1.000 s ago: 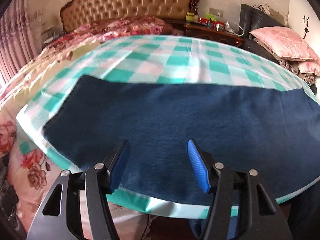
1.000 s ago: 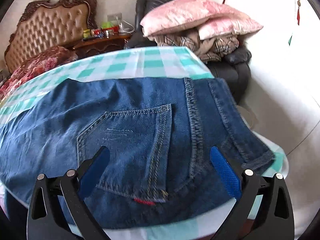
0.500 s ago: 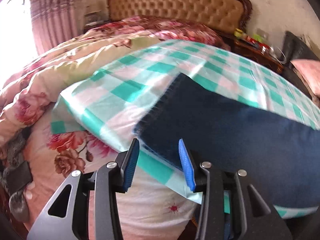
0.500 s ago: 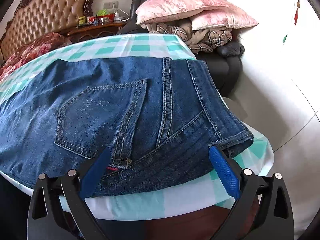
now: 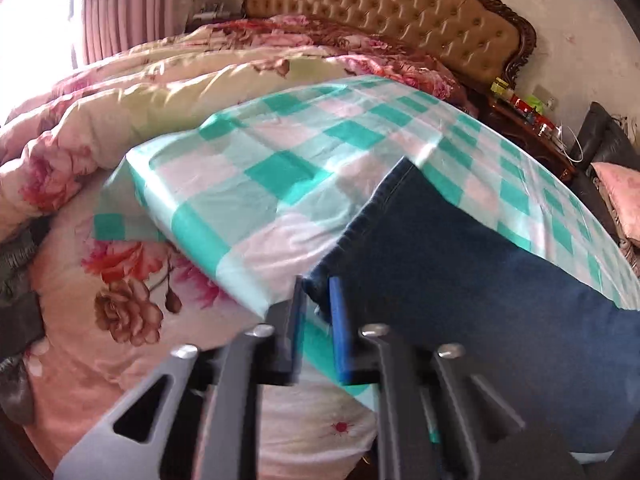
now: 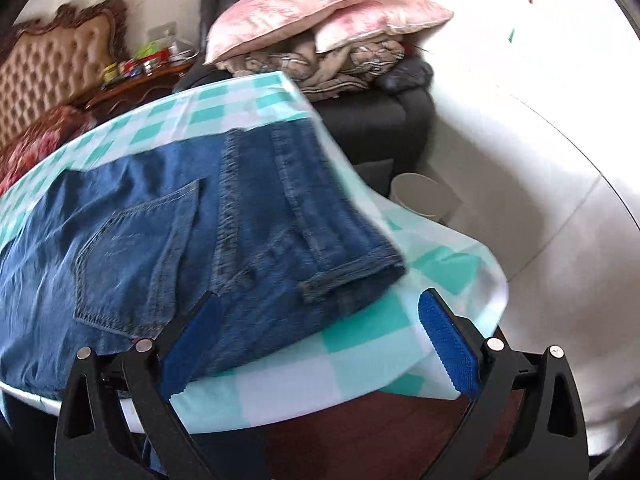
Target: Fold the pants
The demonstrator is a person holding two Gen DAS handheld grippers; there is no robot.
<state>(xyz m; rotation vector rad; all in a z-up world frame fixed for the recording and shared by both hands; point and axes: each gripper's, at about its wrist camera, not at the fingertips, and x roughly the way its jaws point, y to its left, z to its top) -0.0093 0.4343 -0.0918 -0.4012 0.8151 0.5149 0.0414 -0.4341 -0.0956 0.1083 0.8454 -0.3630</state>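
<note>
Dark blue jeans (image 5: 480, 280) lie flat on a table under a green-and-white checked cloth (image 5: 280, 168). My left gripper (image 5: 316, 292) is at the leg's hem corner near the table's front edge. Its jaws are closing, and the denim corner sits pinched between the blue pads. The right wrist view shows the jeans' (image 6: 160, 220) seat side up, with a back pocket and the waistband end (image 6: 360, 268). My right gripper (image 6: 320, 298) stands wide open just in front of that waistband corner. One finger is over the denim, the other over the cloth (image 6: 360, 340), and nothing is gripped.
A bed with a floral quilt (image 5: 120, 120) and tufted headboard (image 5: 380, 12) adjoins the table's left end. A cluttered nightstand (image 5: 528, 120) stands behind. Pink pillows (image 6: 320, 12) are piled on a dark armchair beyond the right end, with a white bin (image 6: 424, 196) on the floor.
My left gripper slid left along the leg to the hem corner and narrowed onto it. My right gripper shifted right toward the waistband corner and stayed wide open.
</note>
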